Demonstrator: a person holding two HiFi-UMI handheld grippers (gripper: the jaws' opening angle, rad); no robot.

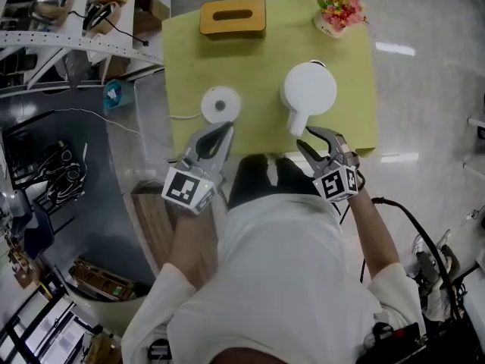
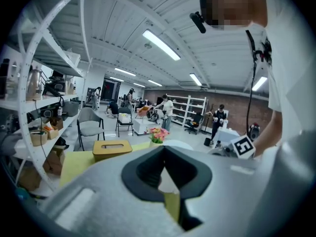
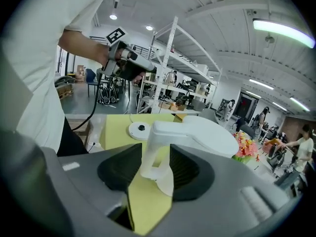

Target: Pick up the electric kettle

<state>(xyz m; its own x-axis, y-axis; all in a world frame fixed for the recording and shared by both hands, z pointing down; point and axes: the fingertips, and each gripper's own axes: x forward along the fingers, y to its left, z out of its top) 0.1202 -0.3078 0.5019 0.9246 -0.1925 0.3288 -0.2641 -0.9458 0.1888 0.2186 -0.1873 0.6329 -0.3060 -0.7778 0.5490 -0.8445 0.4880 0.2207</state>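
A white electric kettle (image 1: pixel 311 88) stands on the yellow table (image 1: pixel 265 59), its handle (image 1: pixel 297 121) toward me. Its round white base (image 1: pixel 220 104) sits apart to the left. My right gripper (image 1: pixel 318 139) is open just short of the handle. In the right gripper view the handle (image 3: pixel 153 152) stands upright in the gap of the right gripper (image 3: pixel 155 148), and neither pad presses on it. My left gripper (image 1: pixel 226 130) hovers near the base with its fingers closed to a point and nothing held. The left gripper (image 2: pixel 164 149) hides most of the kettle (image 2: pixel 178 144) in its own view.
A wooden tissue box (image 1: pixel 233 17) and a pot of flowers (image 1: pixel 339 7) stand at the table's far edge. A white cord (image 1: pixel 182 117) runs left from the base. Metal shelving (image 1: pixel 68 40) and cluttered crates line the left side. The person's legs are against the near table edge.
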